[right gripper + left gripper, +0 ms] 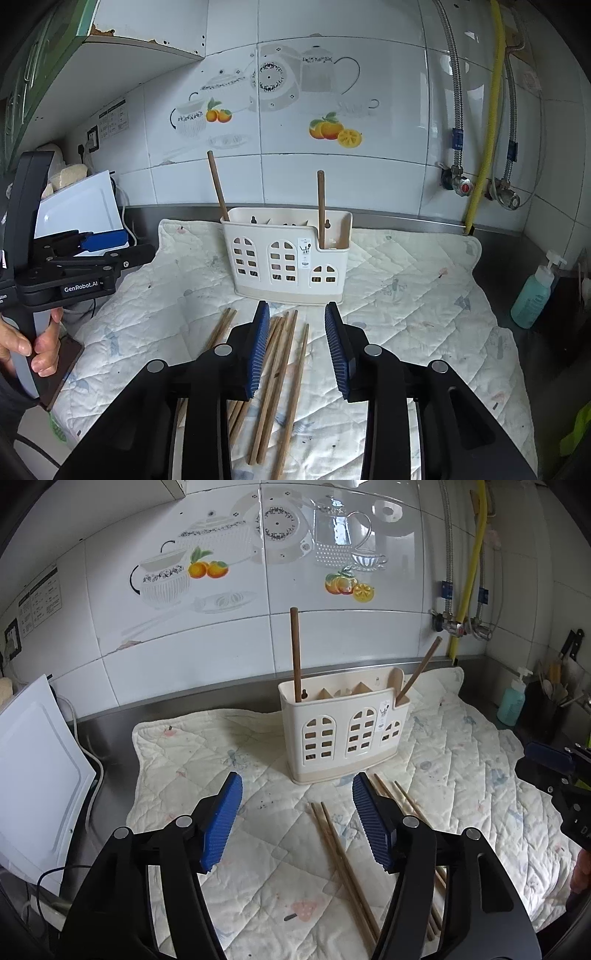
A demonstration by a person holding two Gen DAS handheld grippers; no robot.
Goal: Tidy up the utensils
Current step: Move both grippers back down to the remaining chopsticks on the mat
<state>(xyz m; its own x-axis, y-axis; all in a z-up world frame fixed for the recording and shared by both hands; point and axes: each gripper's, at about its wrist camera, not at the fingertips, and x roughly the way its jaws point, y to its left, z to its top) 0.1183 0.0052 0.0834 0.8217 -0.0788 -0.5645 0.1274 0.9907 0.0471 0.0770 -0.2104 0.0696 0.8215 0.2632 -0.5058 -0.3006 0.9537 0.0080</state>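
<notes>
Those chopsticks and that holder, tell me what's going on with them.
A person is sorting chopsticks with two hand-held grippers. Two sticks already stand in the cream utensil holder on the quilted mat; the loose chopsticks lie on the mat in front of it. The right hand-held gripper is open above them, and the left hand-held gripper is open too. Neither holds anything.

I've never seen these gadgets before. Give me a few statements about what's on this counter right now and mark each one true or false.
1. Two brown sticks stand in the cream holder. True.
2. The right gripper is clamped on a chopstick. False: its fingers are apart and hold nothing.
3. Loose chopsticks lie on the quilted cloth in front of the holder. True.
4. The left gripper is shut. False: it is open and holds nothing.
5. The soap bottle sits on the cloth. False: it stands on the counter off the cloth's right edge.
</notes>
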